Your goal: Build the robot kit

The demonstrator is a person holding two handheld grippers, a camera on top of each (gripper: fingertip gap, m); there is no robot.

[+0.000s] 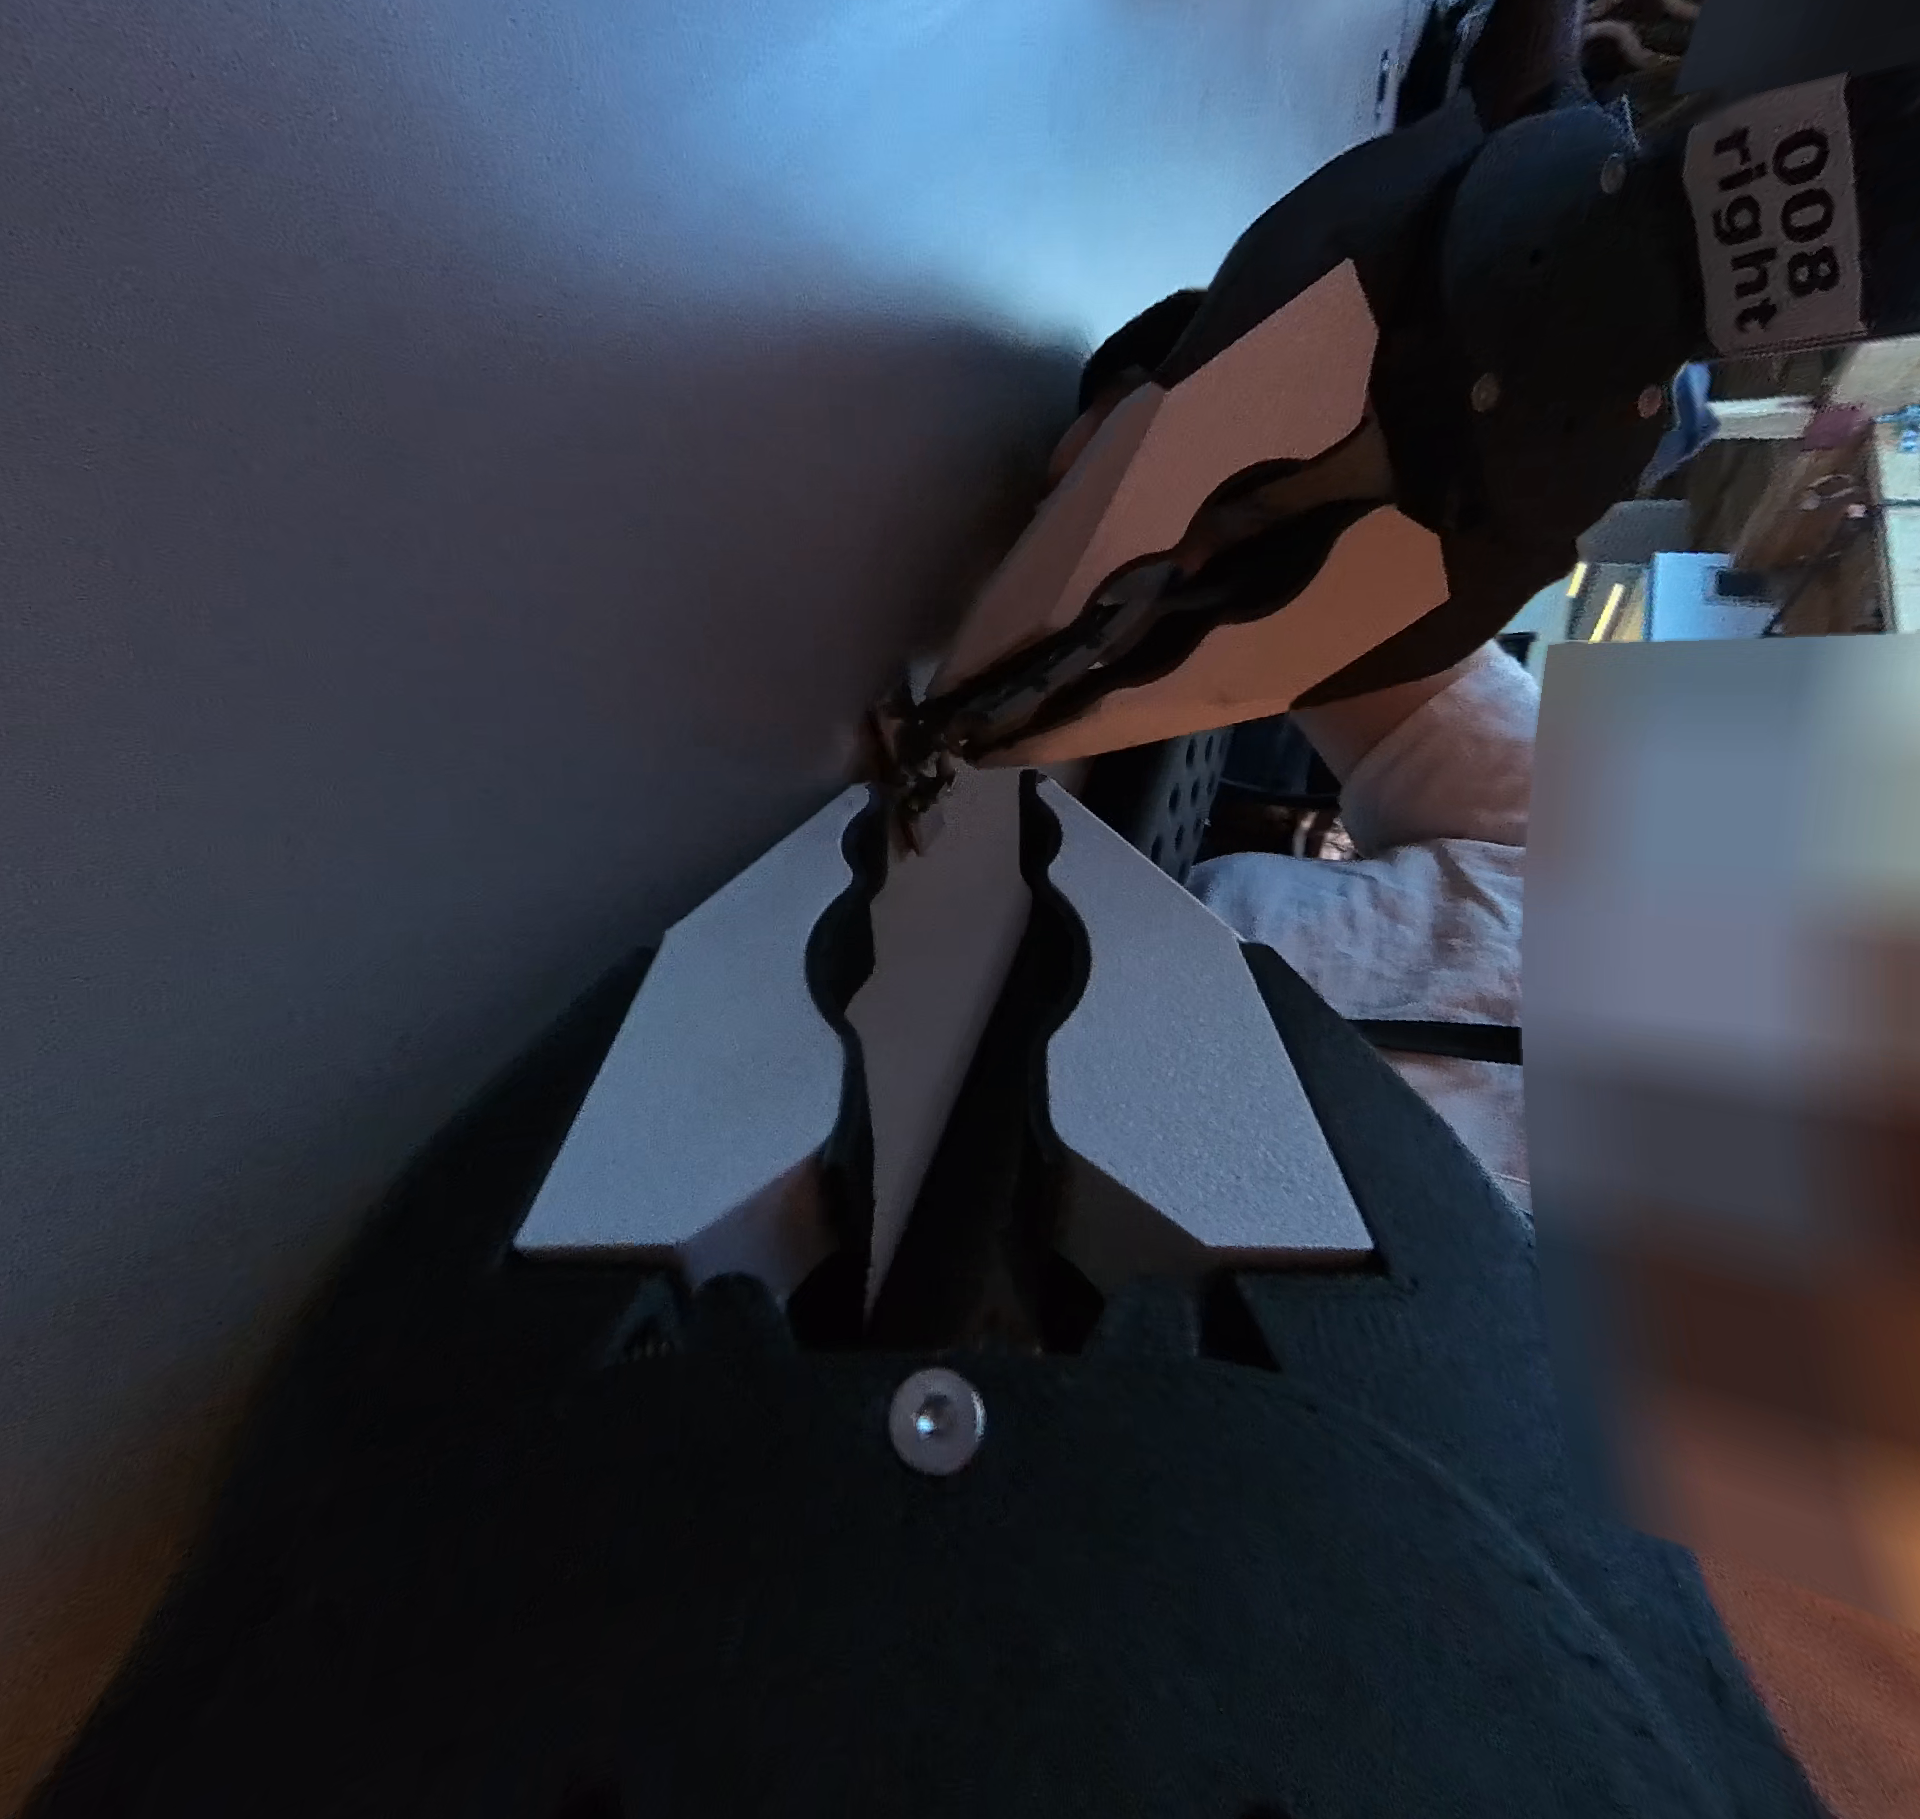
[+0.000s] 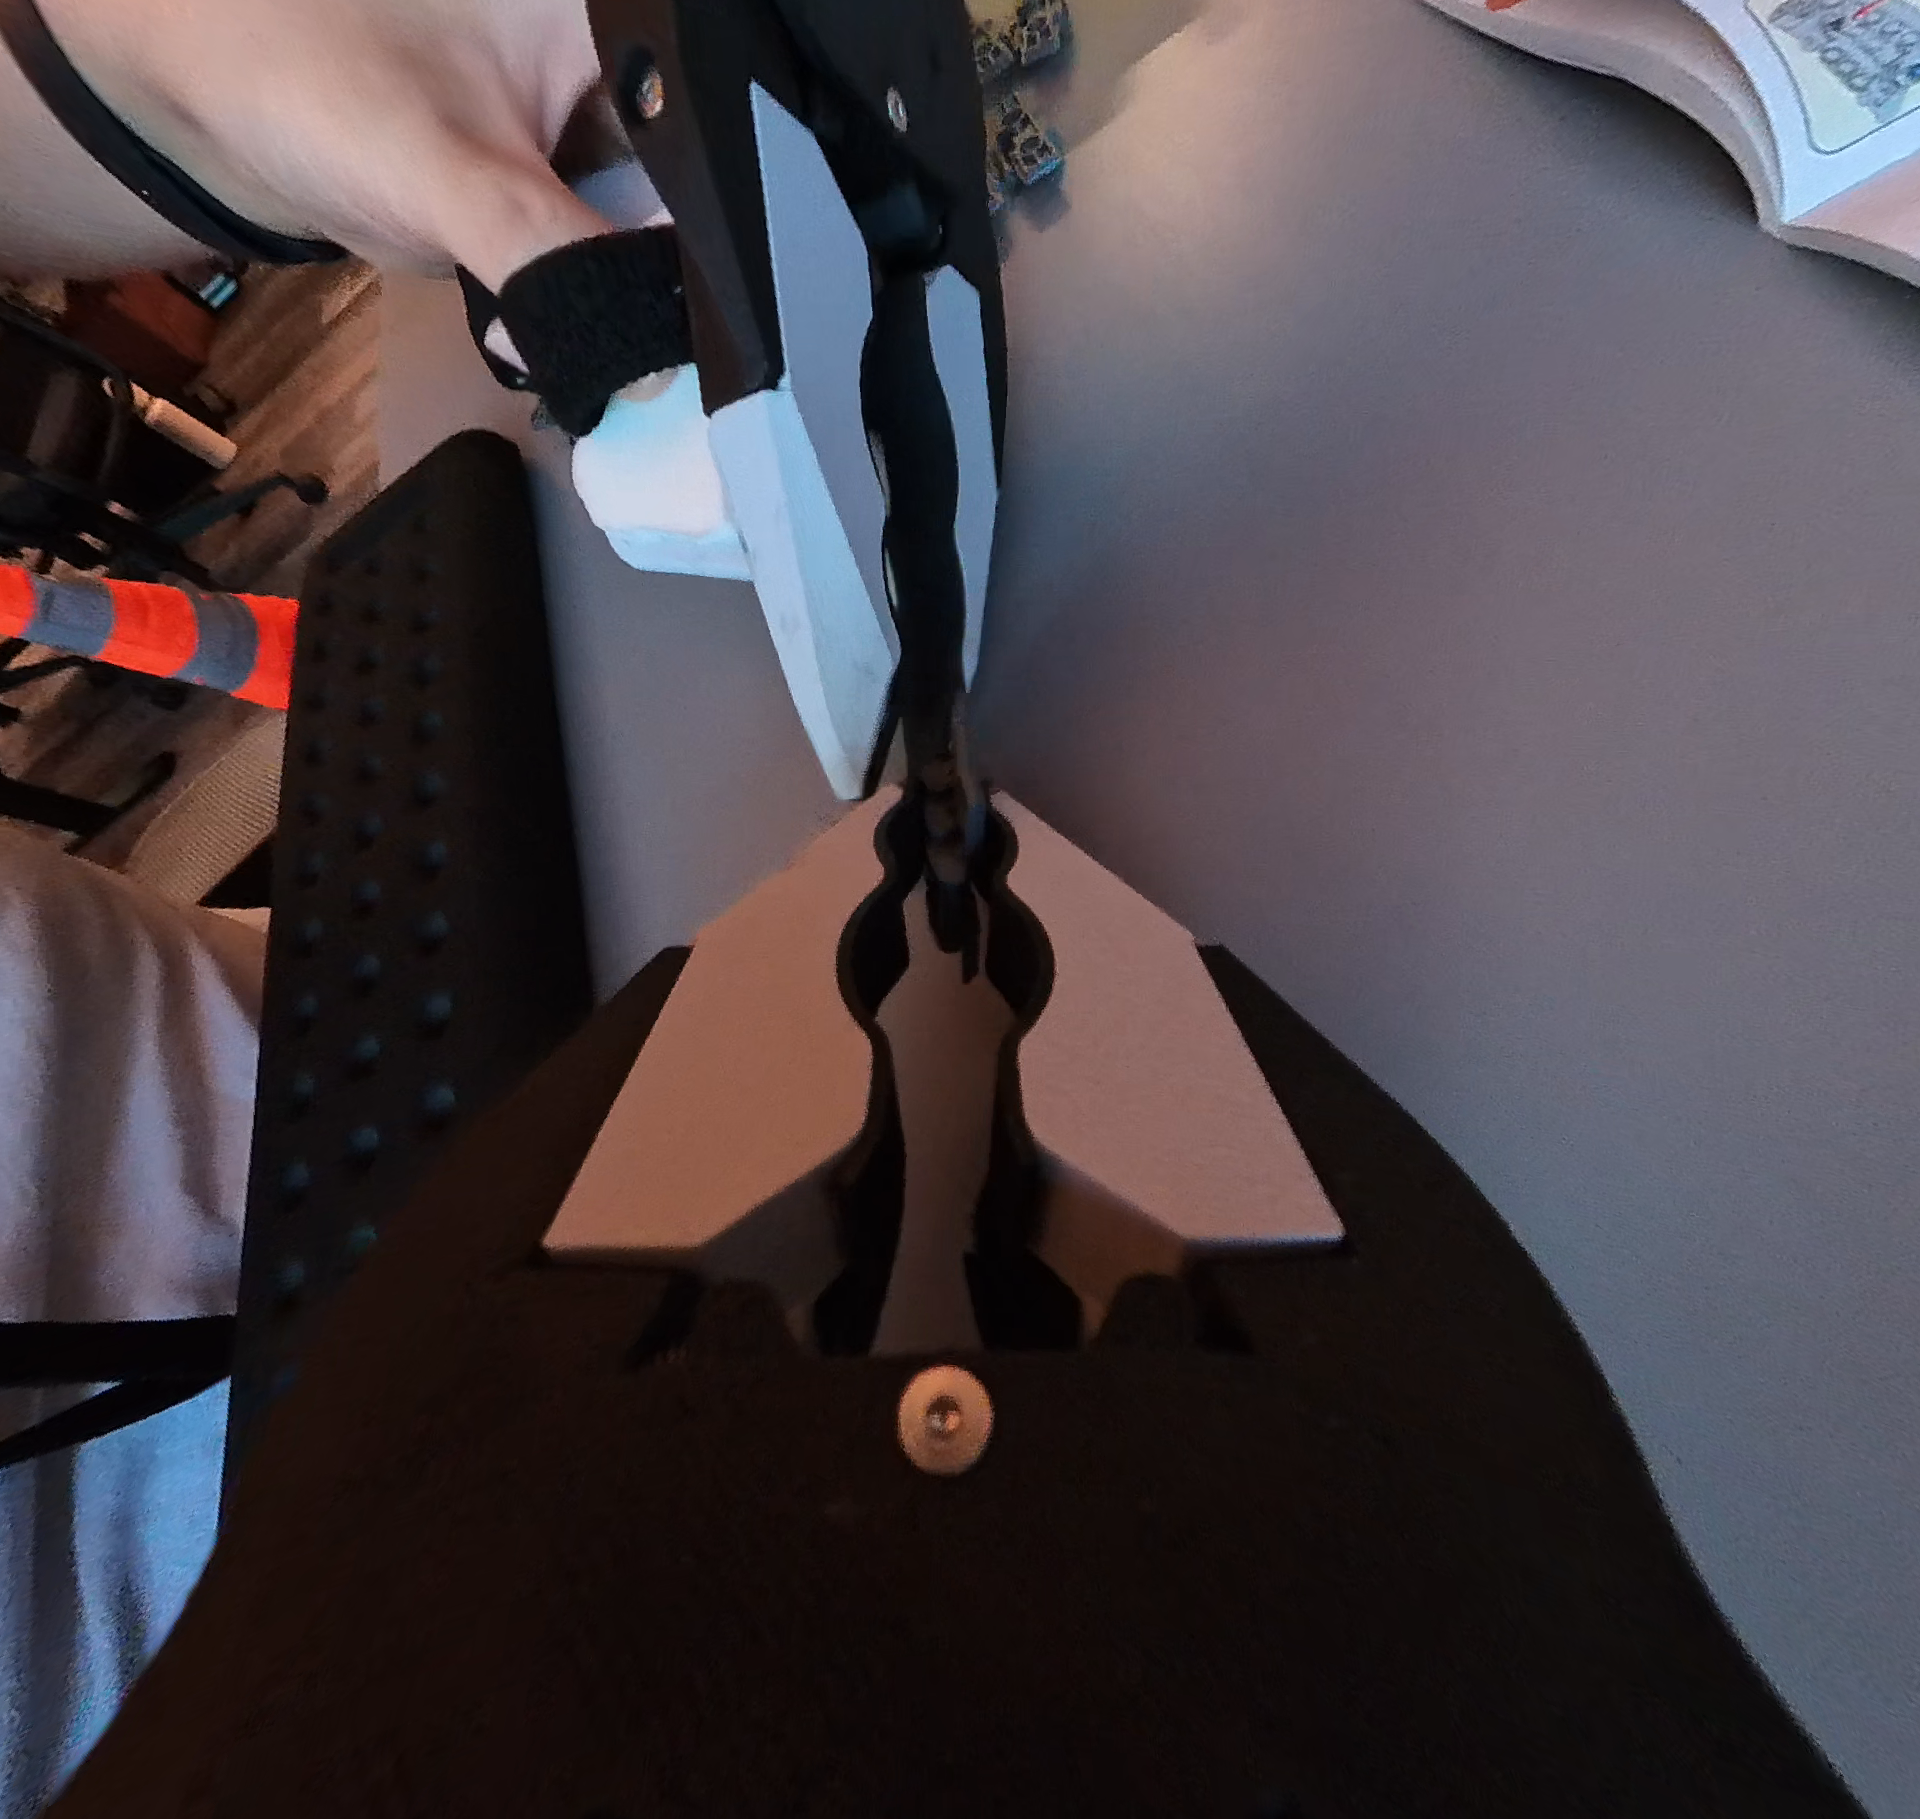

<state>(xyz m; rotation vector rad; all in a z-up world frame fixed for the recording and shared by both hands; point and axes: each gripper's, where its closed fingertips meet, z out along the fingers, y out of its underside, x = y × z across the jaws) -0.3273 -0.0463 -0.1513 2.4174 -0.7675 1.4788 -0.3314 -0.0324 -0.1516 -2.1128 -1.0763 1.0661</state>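
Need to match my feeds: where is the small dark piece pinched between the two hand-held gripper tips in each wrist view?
Left wrist view: small dark piece, just left of centre, above the left hand-held gripper.
Right wrist view: centre, at the right hand-held gripper fingertips.
Shared landmark: the grey table, behind it in both views.

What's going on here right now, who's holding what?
A person holds a hand-held gripper in each hand above a grey table. The left hand-held gripper and the right hand-held gripper meet tip to tip, both closed on one small dark piece. An open booklet and more small dark pieces lie farther off.
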